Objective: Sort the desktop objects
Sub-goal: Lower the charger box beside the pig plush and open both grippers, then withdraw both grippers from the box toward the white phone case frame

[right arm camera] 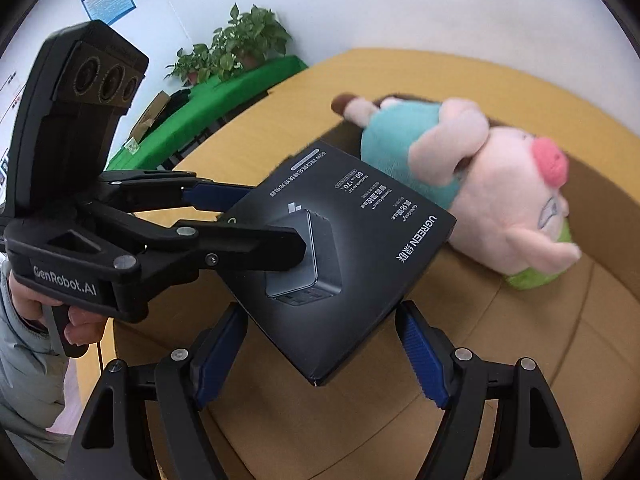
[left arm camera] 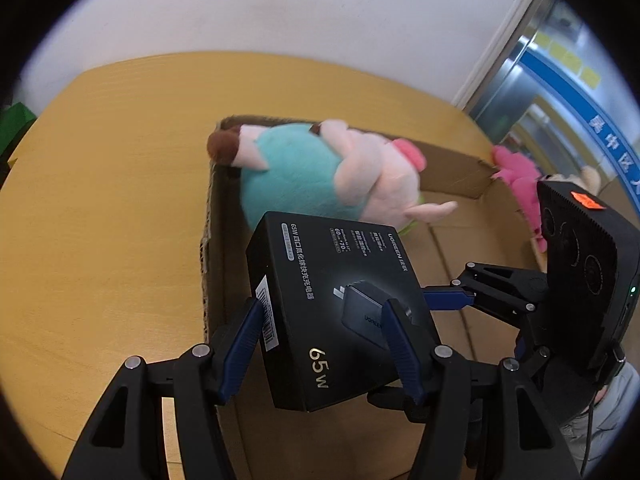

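My left gripper is shut on a black UGREEN 65W charger box and holds it above the open cardboard box. In the right wrist view the left gripper clamps the same charger box from the left. My right gripper is open, its blue pads on either side of the box's near corner, not touching it. It also shows in the left wrist view at the right. A plush pig in a teal shirt lies inside the cardboard box, behind the charger box.
The cardboard box sits on a yellow wooden table. A pink plush toy lies at the box's far right corner. A green-covered table with potted plants stands beyond the table's edge. A white wall is behind.
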The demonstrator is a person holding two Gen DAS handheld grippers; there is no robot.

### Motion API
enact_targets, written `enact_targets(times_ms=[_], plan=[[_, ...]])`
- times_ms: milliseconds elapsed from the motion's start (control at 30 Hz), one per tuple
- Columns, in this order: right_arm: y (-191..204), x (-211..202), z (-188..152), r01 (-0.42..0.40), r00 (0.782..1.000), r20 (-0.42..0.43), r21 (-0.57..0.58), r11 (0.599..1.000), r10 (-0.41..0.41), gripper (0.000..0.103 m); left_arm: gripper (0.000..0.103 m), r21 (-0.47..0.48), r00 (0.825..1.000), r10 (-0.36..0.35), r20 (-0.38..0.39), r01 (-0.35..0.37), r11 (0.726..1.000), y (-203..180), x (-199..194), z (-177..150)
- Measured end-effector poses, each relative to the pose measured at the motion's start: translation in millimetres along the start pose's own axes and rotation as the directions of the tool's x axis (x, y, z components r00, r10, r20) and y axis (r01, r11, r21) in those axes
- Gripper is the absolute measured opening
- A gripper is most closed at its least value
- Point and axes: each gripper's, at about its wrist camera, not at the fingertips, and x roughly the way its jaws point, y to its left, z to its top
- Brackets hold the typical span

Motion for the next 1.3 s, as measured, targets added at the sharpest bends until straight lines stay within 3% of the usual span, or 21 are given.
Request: enact_targets(times_ms=[167, 467, 600, 733, 800, 833, 867, 933, 967, 1133, 1300], plan=[[-10.3, 31.3, 2.5, -0.035, 0.996, -0.083, 0.038, 0.999, 0.038, 0.076, 0.058, -0.037, 0.992, 0.074, -0.101, -0.078, 0.996, 10.7, 16.1, 1.5], [-10.6, 42.0, -9.3, -0.020, 0.994, -0.103, 0.081, 0.997, 0.029, 0.078, 0.060, 0.000, 0.985, 0.131, -0.113, -0.131, 0.991, 10.4, 12.3, -4.4], [-8.8, 23.0, -18.5, 0.003, 0.996, -0.085, 0.084, 0.996, 0.004, 0.079, 0.060, 0.000, 0.988, 0.145, -0.046, -0.145, 0.989, 12.1, -8.4, -6.6], [1.1, -34.6, -38.1, 0.084, 0.996, -0.005, 0.093, 0.992, -0.084, 0.084, 0.060, 0.062, 0.971, 0.179, 0.156, -0.190, 0.980, -4.2, -61.9, -15.3], [12.8, -66.7, -47.5, 0.170, 0.982, 0.065, 0.096, 0.981, -0.176, 0.096, 0.070, 0.090, 0.943, 0.159, 0.293, -0.193, 0.977, -23.1, -97.4, -27.7], [22.8, -87.9, -56.8, 0.241, 0.961, 0.113, 0.098, 0.966, -0.252, 0.099, 0.076, 0.098, 0.926, 0.157, 0.342, -0.201, 0.975, -32.9, -106.4, -31.9], [31.0, -98.2, -60.4, 0.292, 0.942, 0.140, 0.099, 0.951, -0.304, 0.103, 0.085, 0.109, 0.899, 0.157, 0.410, -0.219, 0.970, -44.9, -120.9, -42.1], [41.6, -126.2, -76.0, 0.393, 0.893, 0.187, 0.122, 0.911, -0.411, 0.103, 0.085, 0.126, 0.852, 0.162, 0.497, -0.255, 0.959, -75.2, -128.8, -50.6], [45.6, -139.7, -85.6, 0.428, 0.867, 0.208, 0.150, 0.891, -0.452, 0.103, 0.086, 0.133, 0.838, 0.164, 0.521, -0.269, 0.954, -86.1, -133.3, -59.1], [52.7, -182.7, -116.1, 0.490, 0.801, 0.255, 0.242, 0.837, -0.542, 0.103, 0.086, 0.142, 0.838, 0.114, 0.534, -0.222, 0.965, -121.6, -131.8, -75.6], [67.6, -189.6, -135.2, 0.529, 0.773, 0.258, 0.244, 0.813, -0.580, 0.103, 0.086, 0.137, 0.847, 0.133, 0.515, -0.235, 0.962, -136.8, -126.5, -92.9]])
